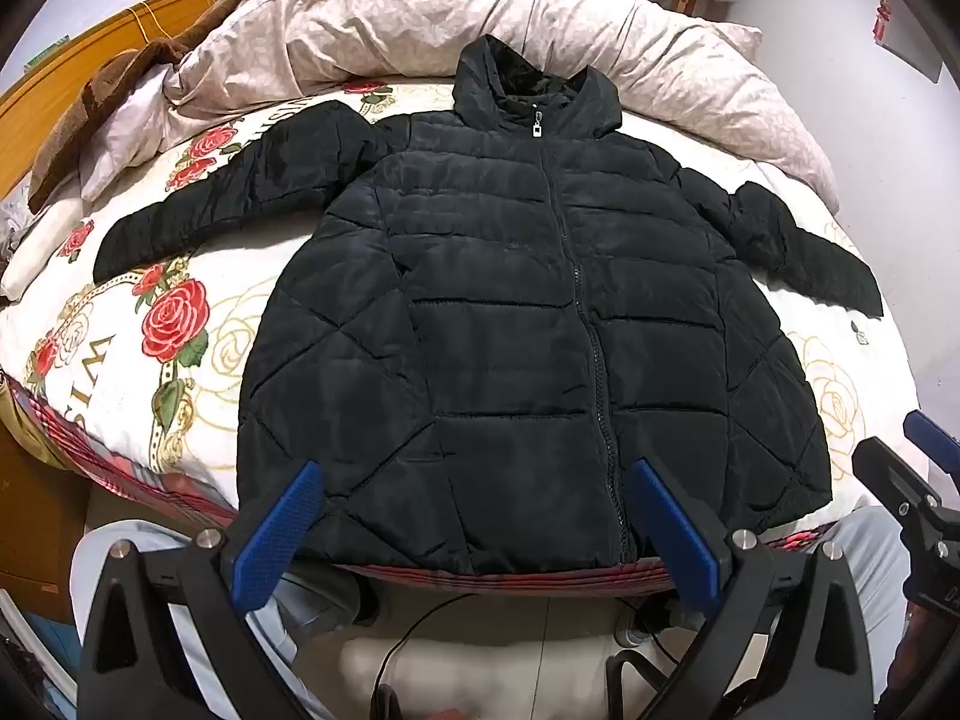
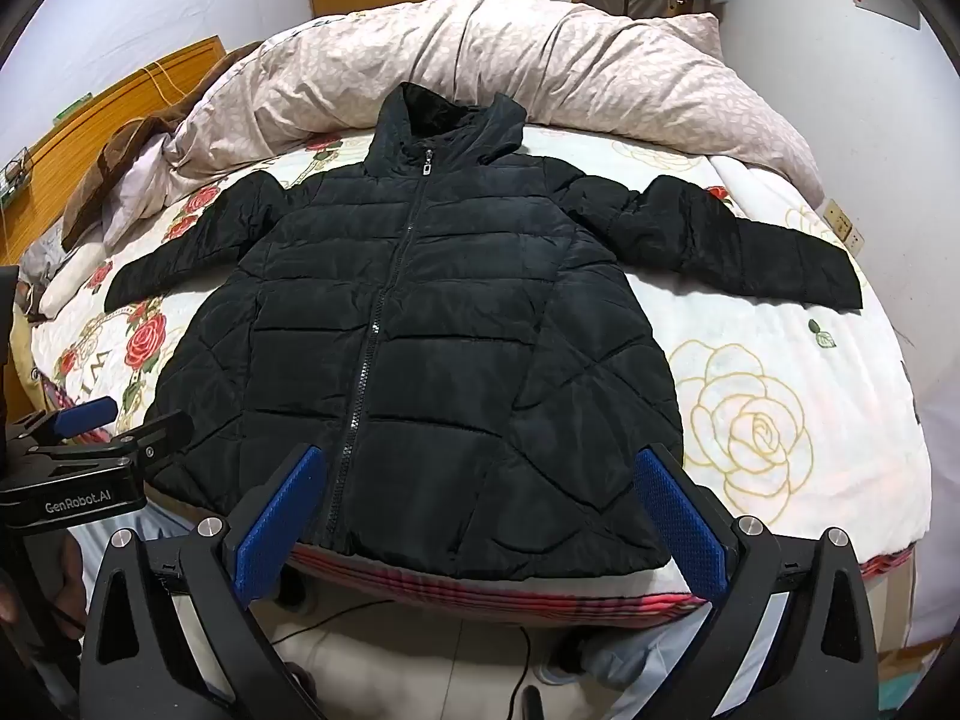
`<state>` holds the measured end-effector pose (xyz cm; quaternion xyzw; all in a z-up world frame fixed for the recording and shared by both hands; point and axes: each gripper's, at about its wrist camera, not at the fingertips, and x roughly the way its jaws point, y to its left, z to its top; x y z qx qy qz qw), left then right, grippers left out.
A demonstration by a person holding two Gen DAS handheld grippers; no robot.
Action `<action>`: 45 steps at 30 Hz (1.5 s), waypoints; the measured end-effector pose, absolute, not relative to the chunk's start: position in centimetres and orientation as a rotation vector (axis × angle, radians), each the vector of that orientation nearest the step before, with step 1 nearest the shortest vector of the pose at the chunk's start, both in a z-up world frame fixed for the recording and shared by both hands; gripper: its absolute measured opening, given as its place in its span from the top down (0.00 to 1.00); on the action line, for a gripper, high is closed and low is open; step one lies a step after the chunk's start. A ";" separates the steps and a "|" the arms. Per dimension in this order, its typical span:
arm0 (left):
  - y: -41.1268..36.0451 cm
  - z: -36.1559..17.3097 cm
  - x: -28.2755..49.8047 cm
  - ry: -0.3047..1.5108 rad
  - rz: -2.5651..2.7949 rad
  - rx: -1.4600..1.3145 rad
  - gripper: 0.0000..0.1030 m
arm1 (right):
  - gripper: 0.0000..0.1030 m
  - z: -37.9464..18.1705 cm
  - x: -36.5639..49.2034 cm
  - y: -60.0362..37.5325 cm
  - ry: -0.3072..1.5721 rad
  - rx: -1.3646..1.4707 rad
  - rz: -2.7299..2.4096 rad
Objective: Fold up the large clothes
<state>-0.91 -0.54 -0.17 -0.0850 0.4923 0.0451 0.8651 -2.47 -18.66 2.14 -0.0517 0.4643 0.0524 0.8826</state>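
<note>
A black quilted hooded jacket [image 1: 516, 324] [image 2: 420, 324] lies flat and zipped on the bed, front up, hood toward the far side, both sleeves spread out to the sides. My left gripper [image 1: 477, 471] hovers open above the jacket's near hem, left of the zipper, blue pads [image 1: 282, 531] wide apart and holding nothing. My right gripper [image 2: 480, 456] also stands open above the hem, right of the zipper, nothing between its pads [image 2: 681, 516]. Each gripper shows at the edge of the other's view, the right one [image 1: 918, 480] and the left one [image 2: 90, 426].
The bed has a rose-print sheet [image 2: 750, 414] and a bunched pale duvet [image 2: 480, 60] along the far side. A brown blanket [image 1: 102, 102] lies at the far left by a wooden headboard [image 1: 72, 72]. A person's legs and a cable [image 1: 408, 630] are on the floor below.
</note>
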 end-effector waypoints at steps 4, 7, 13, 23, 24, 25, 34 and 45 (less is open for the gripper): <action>-0.5 -0.4 -0.8 1.037 0.091 -0.187 0.00 | 0.01 2.1 -2.4 -18.6 0.967 -0.108 0.109; -0.4 -0.3 -0.6 1.042 0.091 -0.188 0.00 | 0.01 2.1 -2.4 -18.6 0.968 -0.107 0.110; -0.4 -0.3 -0.6 1.042 0.091 -0.188 0.00 | 0.01 2.0 -2.3 -18.6 0.970 -0.105 0.111; -0.3 -0.4 -0.5 1.045 0.090 -0.190 0.00 | 0.01 1.9 -2.3 -18.6 0.973 -0.106 0.110; -0.2 -0.4 -0.6 1.046 0.091 -0.190 0.00 | 0.01 1.9 -2.2 -18.6 0.973 -0.105 0.111; -0.2 -0.4 -0.6 1.047 0.091 -0.190 0.00 | 0.01 1.9 -2.3 -18.6 0.973 -0.105 0.111; -0.3 -0.4 -0.5 1.046 0.092 -0.189 0.00 | 0.01 2.2 -2.2 -18.3 0.974 -0.106 0.110; 0.2 -1.0 -0.5 1.046 0.104 -0.184 0.00 | 0.01 0.9 -1.5 -18.4 0.979 -0.114 0.115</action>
